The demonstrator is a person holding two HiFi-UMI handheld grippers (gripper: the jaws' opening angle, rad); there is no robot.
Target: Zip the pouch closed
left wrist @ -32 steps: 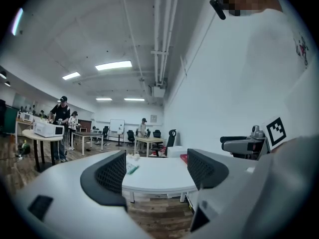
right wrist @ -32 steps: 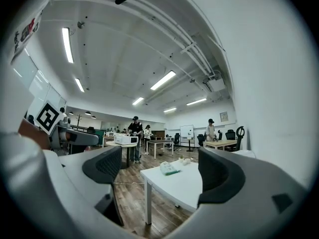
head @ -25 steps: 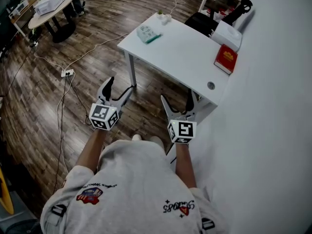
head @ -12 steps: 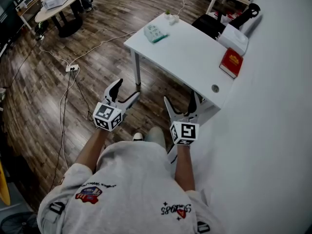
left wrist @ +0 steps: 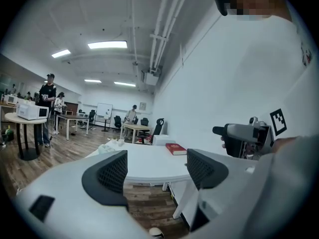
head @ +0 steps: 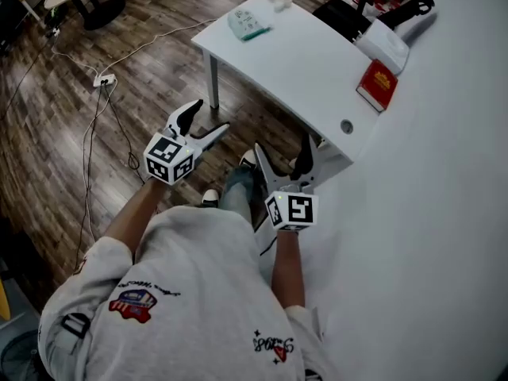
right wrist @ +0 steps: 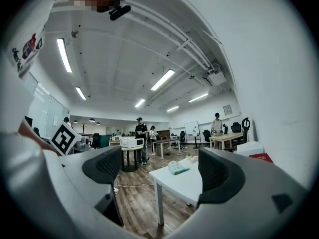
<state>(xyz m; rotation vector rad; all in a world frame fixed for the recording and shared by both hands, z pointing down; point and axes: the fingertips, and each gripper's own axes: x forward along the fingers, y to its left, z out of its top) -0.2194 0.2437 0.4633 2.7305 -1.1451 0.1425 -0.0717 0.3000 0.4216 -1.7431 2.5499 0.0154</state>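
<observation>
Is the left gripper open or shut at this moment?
Open: the left gripper has its fingers apart, with only the white table visible between them.

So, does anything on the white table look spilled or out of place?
Nothing stands out. The pouch lies flat on the table near its far corner, the red book by the wall; nothing is spilled.

The pouch (head: 246, 25) is small, pale green and white. It lies flat on the white desk (head: 317, 66), close to the far end edge. Its zip is too small to make out.
</observation>
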